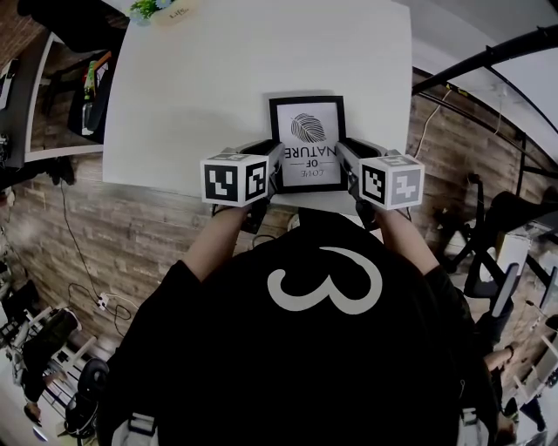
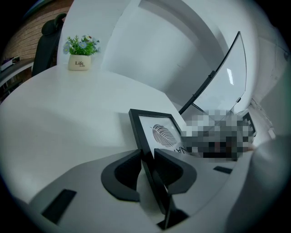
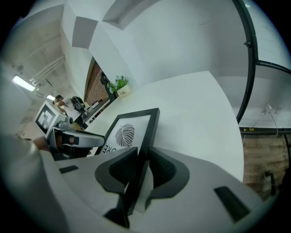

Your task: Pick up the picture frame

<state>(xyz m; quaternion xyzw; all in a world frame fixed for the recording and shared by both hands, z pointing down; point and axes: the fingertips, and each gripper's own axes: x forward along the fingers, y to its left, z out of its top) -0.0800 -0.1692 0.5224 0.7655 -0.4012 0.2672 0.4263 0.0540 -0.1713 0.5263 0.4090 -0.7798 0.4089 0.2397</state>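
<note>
A black picture frame (image 1: 307, 144) with a leaf print lies near the front edge of the white table (image 1: 200, 96). My left gripper (image 1: 277, 162) grips the frame's left side and my right gripper (image 1: 342, 158) grips its right side. In the left gripper view the black frame edge (image 2: 144, 136) runs between the two jaws of the left gripper (image 2: 148, 158), and both pads rest against it. The right gripper view shows the same hold: the frame (image 3: 136, 127) passes between the jaws of the right gripper (image 3: 142, 164). The frame sits low over the tabletop.
A small potted plant (image 1: 161, 10) stands at the table's far edge, and shows too as the plant (image 2: 80, 53) in the left gripper view. Brick-patterned floor surrounds the table. Chairs and a stand (image 1: 514, 253) are at the right, and cables (image 1: 87, 270) lie at the left.
</note>
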